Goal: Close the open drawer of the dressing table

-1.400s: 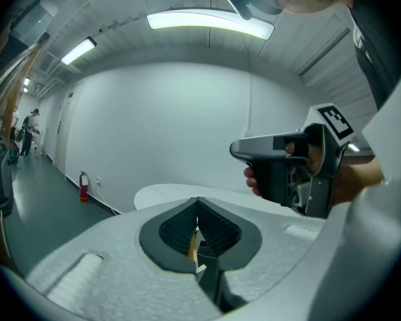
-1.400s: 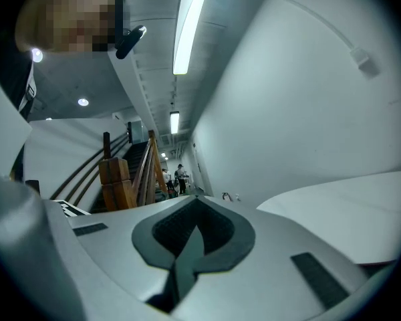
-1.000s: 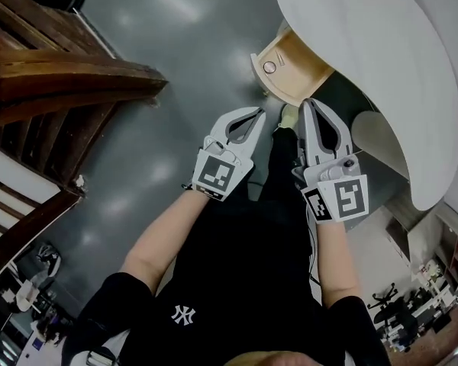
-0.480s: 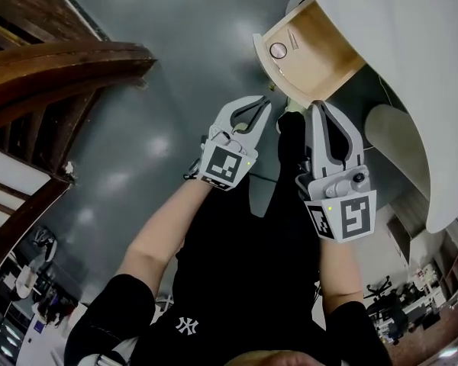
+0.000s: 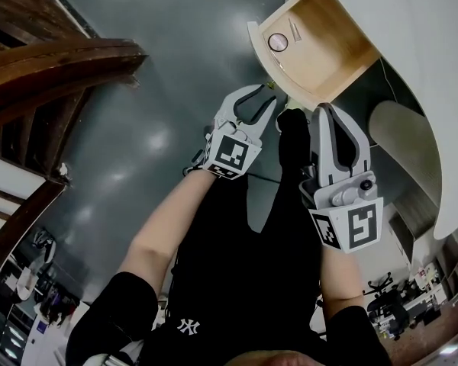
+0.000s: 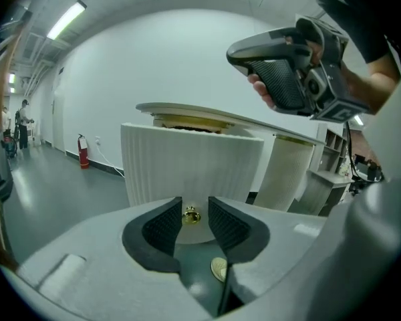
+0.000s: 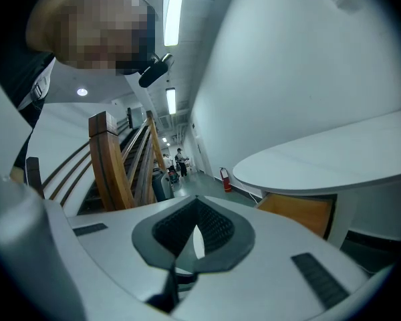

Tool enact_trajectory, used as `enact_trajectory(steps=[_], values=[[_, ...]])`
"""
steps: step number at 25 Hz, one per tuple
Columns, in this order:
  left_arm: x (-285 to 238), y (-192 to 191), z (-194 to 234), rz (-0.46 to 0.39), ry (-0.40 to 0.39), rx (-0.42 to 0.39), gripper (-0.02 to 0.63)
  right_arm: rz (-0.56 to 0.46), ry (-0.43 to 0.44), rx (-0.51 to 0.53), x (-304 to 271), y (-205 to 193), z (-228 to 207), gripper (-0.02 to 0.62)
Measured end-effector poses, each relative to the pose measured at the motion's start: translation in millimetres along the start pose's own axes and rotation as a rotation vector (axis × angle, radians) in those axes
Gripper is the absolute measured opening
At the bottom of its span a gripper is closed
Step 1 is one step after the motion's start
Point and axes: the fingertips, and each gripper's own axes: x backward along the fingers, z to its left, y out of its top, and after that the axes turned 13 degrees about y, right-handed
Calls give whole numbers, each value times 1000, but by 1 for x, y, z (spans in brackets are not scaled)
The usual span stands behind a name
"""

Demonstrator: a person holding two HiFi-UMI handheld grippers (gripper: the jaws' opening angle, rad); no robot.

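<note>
- While the left gripper (image 5: 264, 96) is opening its empty jaws, both grippers have come down before the open drawer (image 5: 320, 44).
- Right gripper (image 5: 326, 109) is closed, empty; pushing can begin.

One dressing table (image 5: 412, 67); one open drawer (image 5: 324, 40) in it; one round knob (image 5: 278, 42) on the drawer's front. Two grippers: the left gripper (image 5: 261, 97) has its jaws opening, with the knob showing in the gap between them and untouched; the right gripper (image 5: 326, 109) has its jaws together on nothing. Two marker cubes, the left cube (image 5: 233, 155) and the right cube (image 5: 351, 229). One wooden staircase (image 5: 61, 59); one red fire extinguisher (image 6: 84, 150) by the wall; one distant figure (image 6: 23, 119) down the corridor in the left gripper view. Two ceiling strip lights in the right gripper view, the nearer light (image 7: 175, 5) and the farther light (image 7: 170, 101).
</note>
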Motion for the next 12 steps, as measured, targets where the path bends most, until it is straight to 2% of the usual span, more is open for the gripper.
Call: enact_trajectory(steps=[6, 12], values=[[-19, -20, 1, 38, 8, -25, 112, 3, -7, -7, 4, -7, -5, 14], [-32, -25, 0, 57, 6, -50, 112, 6, -19, -20, 8, -10, -13, 14]])
